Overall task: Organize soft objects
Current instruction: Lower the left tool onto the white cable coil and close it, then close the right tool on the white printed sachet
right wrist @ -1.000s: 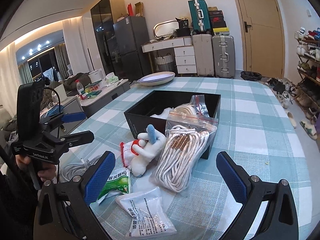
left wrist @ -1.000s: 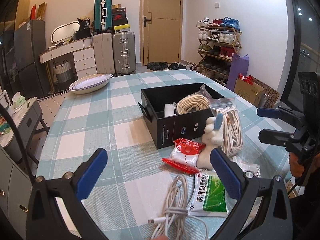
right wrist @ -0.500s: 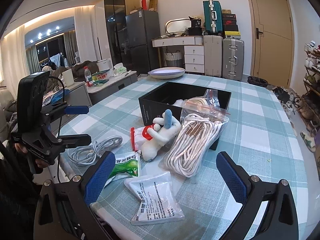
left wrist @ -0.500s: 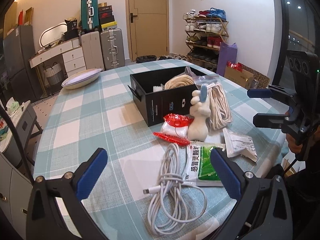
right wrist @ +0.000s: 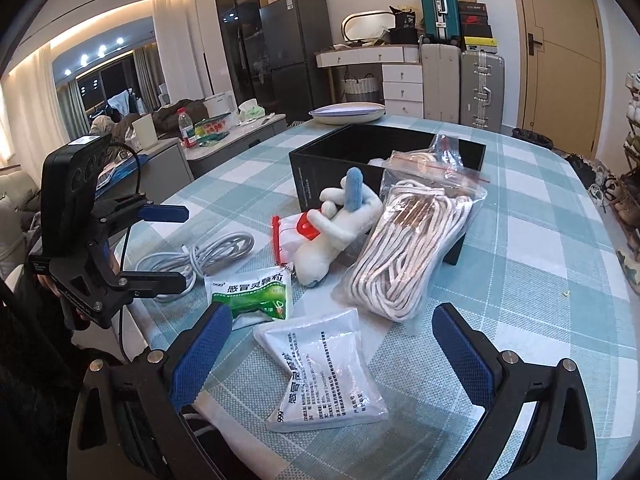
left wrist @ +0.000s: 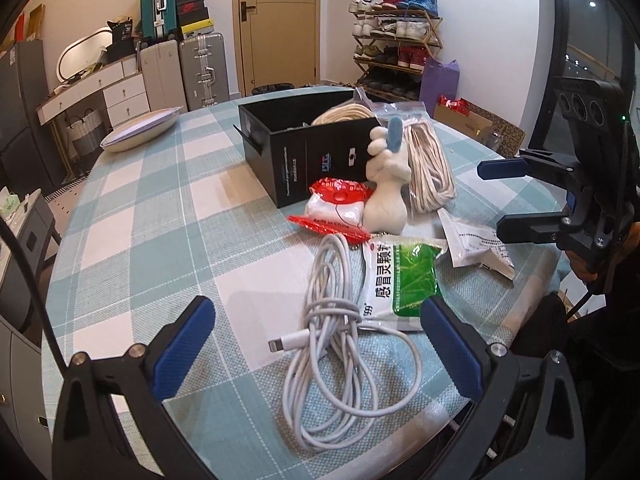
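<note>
A black box [left wrist: 308,160] [right wrist: 320,168] stands on the checked table and holds a rope coil. Against it lean a bagged rope bundle [left wrist: 428,168] [right wrist: 408,248], a white plush toy [left wrist: 386,192] [right wrist: 332,240] and a red-and-white packet [left wrist: 336,208] [right wrist: 288,236]. Nearer lie a white cable [left wrist: 340,328] [right wrist: 208,256], a green sachet [left wrist: 400,276] [right wrist: 252,292] and a white sachet [left wrist: 476,244] [right wrist: 324,368]. My left gripper [left wrist: 320,356] [right wrist: 160,244] is open above the cable. My right gripper [right wrist: 332,356] [left wrist: 508,196] is open above the white sachet.
A white oval dish [left wrist: 140,128] [right wrist: 348,112] sits at the table's far side. Suitcases [left wrist: 180,68], a drawer unit and a door stand behind. A shoe rack [left wrist: 396,40] is to the right. The table edge is close under both grippers.
Both grippers have pulled back toward the near table edge, so the cable and sachets now show in full. Nothing on the table has moved.
</note>
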